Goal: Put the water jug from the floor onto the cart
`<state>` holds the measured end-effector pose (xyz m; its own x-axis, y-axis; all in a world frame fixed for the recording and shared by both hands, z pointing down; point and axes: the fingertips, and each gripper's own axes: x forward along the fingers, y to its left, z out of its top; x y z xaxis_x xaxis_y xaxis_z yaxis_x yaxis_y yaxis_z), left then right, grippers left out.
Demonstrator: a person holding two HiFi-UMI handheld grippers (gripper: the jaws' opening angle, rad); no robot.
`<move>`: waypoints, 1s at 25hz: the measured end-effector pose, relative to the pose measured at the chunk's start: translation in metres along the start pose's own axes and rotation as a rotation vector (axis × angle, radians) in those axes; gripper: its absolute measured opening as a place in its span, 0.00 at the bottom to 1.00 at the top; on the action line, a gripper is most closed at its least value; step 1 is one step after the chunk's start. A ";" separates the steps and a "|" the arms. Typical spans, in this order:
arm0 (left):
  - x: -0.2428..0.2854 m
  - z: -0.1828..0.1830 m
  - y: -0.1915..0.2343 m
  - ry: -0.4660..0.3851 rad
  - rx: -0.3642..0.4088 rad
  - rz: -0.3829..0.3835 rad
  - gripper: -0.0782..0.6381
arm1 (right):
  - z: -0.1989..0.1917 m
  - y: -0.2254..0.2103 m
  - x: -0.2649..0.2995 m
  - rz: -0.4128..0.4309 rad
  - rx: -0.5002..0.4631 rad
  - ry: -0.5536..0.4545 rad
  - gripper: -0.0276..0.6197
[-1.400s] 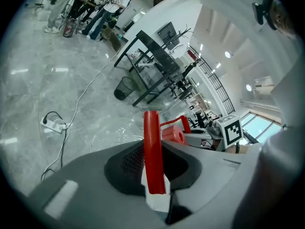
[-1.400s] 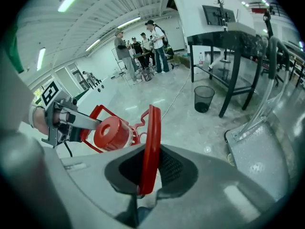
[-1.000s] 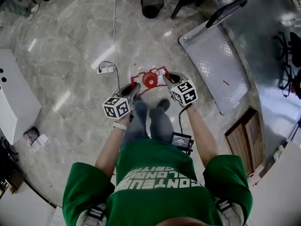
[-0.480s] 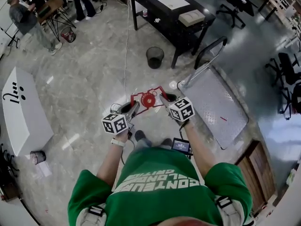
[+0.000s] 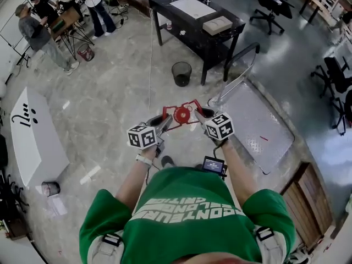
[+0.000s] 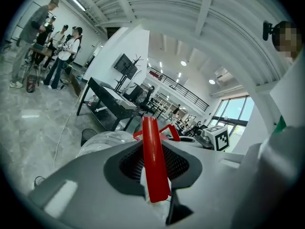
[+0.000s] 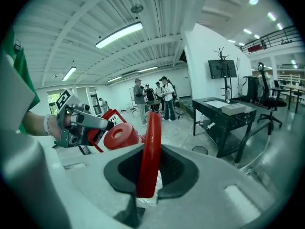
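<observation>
The water jug hangs in the air in front of me, showing its red cap (image 5: pixel 182 114) and red handle frame (image 5: pixel 168 110); its clear body (image 6: pixel 102 142) bulges behind my left jaws. My left gripper (image 5: pixel 164 123) is shut on the left side of the handle frame (image 6: pixel 153 161). My right gripper (image 5: pixel 199 113) is shut on the right side of the frame (image 7: pixel 150 151), with the cap (image 7: pixel 119 136) just beyond it. The cart (image 5: pixel 258 131), a flat grey platform with a black push handle (image 5: pixel 242 65), stands on the floor to the right of the jug.
A black table (image 5: pixel 192 15) and a black waste bin (image 5: pixel 181 73) stand ahead, beside the cart's handle end. Several people (image 5: pixel 38 32) stand at the far left. A white panel (image 5: pixel 33 136) lies on the left, office chairs (image 5: pixel 335 70) stand at the right, and a wooden board (image 5: pixel 308 202) lies right of me.
Both grippers have risen with the jug held between them, from close to the floor to about waist height. The view has tilted up, so the table and people now show.
</observation>
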<state>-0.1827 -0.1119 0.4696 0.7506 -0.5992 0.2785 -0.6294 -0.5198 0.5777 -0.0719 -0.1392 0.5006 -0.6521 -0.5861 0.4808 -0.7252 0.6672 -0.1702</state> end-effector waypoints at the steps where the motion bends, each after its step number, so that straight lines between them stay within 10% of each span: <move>1: 0.005 -0.003 -0.007 0.010 0.006 -0.016 0.23 | -0.004 -0.003 -0.008 -0.015 0.008 -0.004 0.11; 25: 0.177 -0.138 -0.272 0.460 0.182 -0.640 0.23 | -0.153 -0.083 -0.335 -0.705 0.351 -0.112 0.11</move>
<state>0.1496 0.0079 0.4677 0.9592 0.1378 0.2468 -0.0429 -0.7920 0.6090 0.2407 0.0719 0.4852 -0.0179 -0.8717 0.4897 -0.9904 -0.0516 -0.1281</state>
